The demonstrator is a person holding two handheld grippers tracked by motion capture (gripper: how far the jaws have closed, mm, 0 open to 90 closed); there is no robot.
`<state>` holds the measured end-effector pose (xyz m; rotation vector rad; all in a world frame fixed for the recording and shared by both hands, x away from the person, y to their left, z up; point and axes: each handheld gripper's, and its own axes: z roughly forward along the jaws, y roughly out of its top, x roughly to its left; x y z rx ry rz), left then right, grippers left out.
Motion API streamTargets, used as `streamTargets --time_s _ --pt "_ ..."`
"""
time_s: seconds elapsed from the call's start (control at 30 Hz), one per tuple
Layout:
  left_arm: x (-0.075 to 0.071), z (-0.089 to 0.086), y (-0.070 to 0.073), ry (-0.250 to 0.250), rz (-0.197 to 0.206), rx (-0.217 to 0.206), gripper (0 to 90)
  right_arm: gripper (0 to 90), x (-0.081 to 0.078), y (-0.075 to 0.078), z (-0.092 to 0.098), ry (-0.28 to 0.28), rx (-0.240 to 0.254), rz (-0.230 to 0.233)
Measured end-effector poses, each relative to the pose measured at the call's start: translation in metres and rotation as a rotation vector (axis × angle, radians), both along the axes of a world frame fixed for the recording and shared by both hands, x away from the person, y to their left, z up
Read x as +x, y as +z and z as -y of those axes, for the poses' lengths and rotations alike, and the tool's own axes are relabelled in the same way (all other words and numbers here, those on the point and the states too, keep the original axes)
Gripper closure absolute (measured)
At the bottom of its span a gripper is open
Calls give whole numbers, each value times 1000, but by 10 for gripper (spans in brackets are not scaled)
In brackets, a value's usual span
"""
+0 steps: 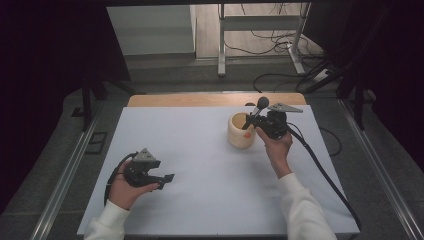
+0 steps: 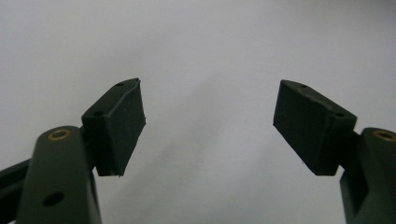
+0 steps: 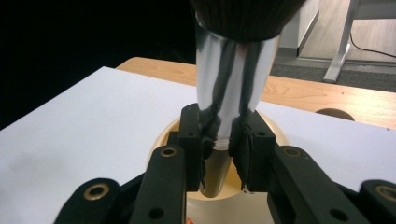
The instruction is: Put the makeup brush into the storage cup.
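Observation:
A brush with a shiny silver collar [image 3: 232, 74] and a dark bristle head [image 1: 262, 104] stands nearly upright, head up. My right gripper [image 3: 222, 140] is shut on the collar's lower end. The brush's pale handle reaches down into a cream round cup [image 1: 240, 131], whose rim [image 3: 161, 140] lies just beyond the jaws. In the high view the right gripper [image 1: 253, 123] hovers at the cup's right side. My left gripper [image 1: 167, 181] rests low over the white table at the front left. Its pads [image 2: 122, 123] stand wide apart, and nothing lies between them.
A white sheet [image 1: 210, 170] covers the table, with a strip of bare wood [image 1: 200, 100] along the far edge. A small dark round thing [image 3: 334, 113] sits on that wood behind the cup. Beyond the table are a metal stand and floor cables [image 1: 280, 45].

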<state>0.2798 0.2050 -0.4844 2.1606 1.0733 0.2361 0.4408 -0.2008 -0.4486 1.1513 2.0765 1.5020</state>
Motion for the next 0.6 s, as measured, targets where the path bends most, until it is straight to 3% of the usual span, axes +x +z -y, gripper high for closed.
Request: streamTargets --time_s 0.37,0.53,0.6 --pt "1 -1 -2 -1 -6 2 256 711 2 -6 -2 2 -22 -15" --pt "1 -1 -2 -1 -6 3 256 505 1 -2 -1 -11 -2 -2" --pt "1 -1 -2 -2 -5 3 255 355 1 0 0 -23 0 11"
